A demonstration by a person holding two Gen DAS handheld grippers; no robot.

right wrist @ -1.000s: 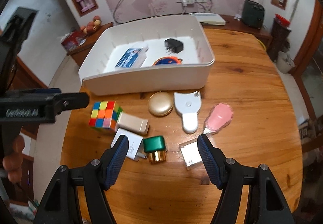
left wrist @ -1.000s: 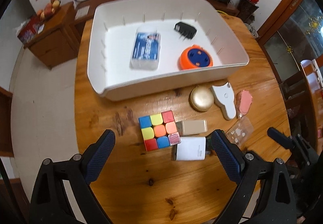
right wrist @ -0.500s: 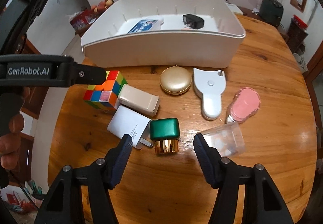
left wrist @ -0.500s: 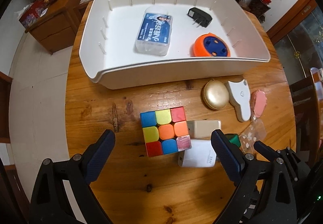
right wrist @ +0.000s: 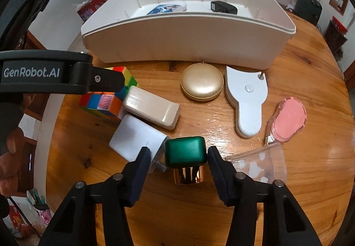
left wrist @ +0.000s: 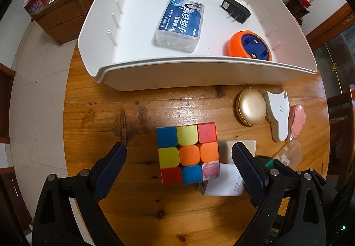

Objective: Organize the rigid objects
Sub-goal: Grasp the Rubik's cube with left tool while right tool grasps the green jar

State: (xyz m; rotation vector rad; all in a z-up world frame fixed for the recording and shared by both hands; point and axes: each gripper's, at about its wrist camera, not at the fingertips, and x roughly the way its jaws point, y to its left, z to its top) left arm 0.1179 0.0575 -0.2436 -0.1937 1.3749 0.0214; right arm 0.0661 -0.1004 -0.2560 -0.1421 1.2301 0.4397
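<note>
The left gripper (left wrist: pixel 178 152) stands wide open astride the colour cube (left wrist: pixel 188 153), its pads clear of the cube's sides. Just right of the cube, the right gripper (right wrist: pixel 179 157) is closing around the green-capped jar (right wrist: pixel 186 158), with small gaps visible at both pads. Beyond the cube, the white bin (right wrist: pixel 188 39) hides part of its contents; the clear cup (right wrist: pixel 259 165) is hard to make out.

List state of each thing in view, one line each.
Left gripper: open, straddling the multicoloured puzzle cube, not touching.
Right gripper: jaws closing around the green-capped gold bottle, a gap left.
Green-capped gold bottle: lying on its side.
White plastic bin: open-topped, three items inside.
Clear plastic cup: tipped over.
</note>
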